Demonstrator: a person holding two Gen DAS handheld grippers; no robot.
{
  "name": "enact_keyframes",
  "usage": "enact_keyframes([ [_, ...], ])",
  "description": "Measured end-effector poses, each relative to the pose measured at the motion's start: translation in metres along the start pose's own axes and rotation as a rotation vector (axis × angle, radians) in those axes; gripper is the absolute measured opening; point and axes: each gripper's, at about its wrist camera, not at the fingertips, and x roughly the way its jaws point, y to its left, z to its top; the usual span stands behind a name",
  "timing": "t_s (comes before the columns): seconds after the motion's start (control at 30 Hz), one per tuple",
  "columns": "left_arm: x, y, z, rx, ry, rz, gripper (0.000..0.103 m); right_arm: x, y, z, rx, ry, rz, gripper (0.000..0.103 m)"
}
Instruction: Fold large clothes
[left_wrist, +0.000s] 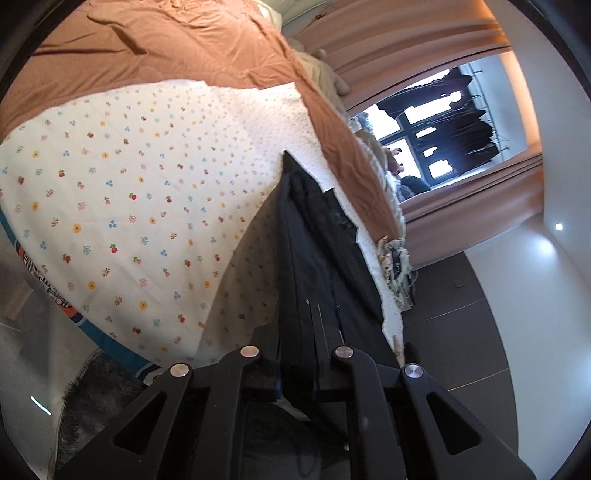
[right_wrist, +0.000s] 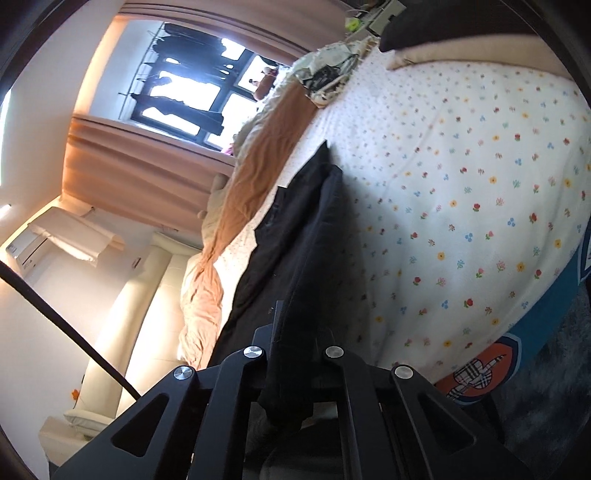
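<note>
Left wrist view: both the left gripper (left_wrist: 295, 369) and right gripper (right_wrist: 291, 373) pinch the black garment (left_wrist: 317, 236); keep the edge taut toward twelve o'clock over the bedsheet (left_wrist: 129, 192).

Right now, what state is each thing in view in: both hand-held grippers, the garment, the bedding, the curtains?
Left hand-held gripper: shut on the black garment.
Right hand-held gripper: shut on the black garment.
Black garment: gripped at one end, the rest trailing onto the bed.
Floral sheet: spread flat.
Orange blanket: rumpled, pushed to the far side.
Curtains: drawn open.
</note>
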Motion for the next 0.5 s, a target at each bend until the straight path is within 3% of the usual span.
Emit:
enact_keyframes([
  [0.5,-0.118,-0.054,-0.025,0.056,-0.13,-0.175,0.012,-0.108,0.036,-0.026,-0.054,-0.068,0.157,0.002],
])
